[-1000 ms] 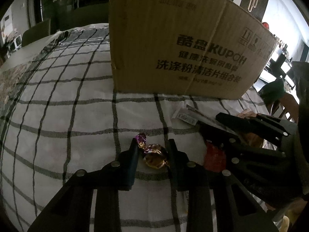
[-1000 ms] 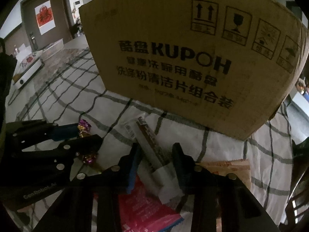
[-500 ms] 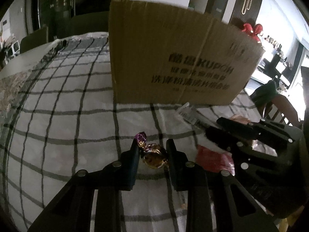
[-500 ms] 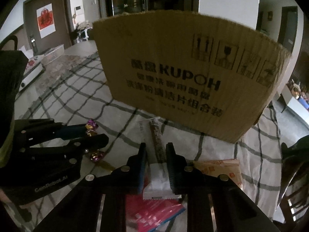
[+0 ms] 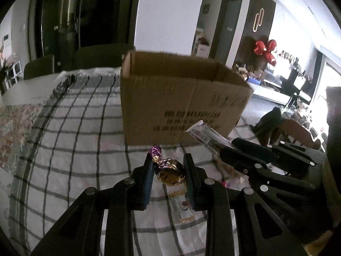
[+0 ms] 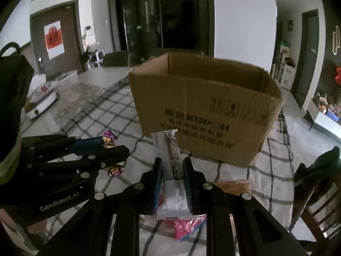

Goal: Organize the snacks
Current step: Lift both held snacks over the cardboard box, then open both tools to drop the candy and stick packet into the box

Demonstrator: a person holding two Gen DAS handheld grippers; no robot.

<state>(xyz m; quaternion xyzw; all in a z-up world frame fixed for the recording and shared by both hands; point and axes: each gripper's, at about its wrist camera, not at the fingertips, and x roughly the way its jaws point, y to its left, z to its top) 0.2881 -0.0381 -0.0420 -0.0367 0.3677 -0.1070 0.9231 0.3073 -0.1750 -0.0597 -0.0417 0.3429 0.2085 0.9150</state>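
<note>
Above the checked tablecloth [image 5: 64, 149], two snacks lifted toward the cardboard box [image 6: 204, 115].

Left gripper [image 5: 168, 170] is clamped on a foil candy [image 5: 170, 171]; right gripper [image 6: 172, 170] pinches a long snack stick [image 6: 173, 155]. Both hang before the box, not yet dropped in. A red packet [image 6: 185, 226] remains on the cloth. Box contents cannot be seen.

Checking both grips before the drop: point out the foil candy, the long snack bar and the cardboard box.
foil candy [image 5: 170, 171], left wrist view, gold body.
long snack bar [image 6: 173, 149], right wrist view, dark middle strip.
cardboard box [image 6: 191, 98], right wrist view, front wall.
</note>
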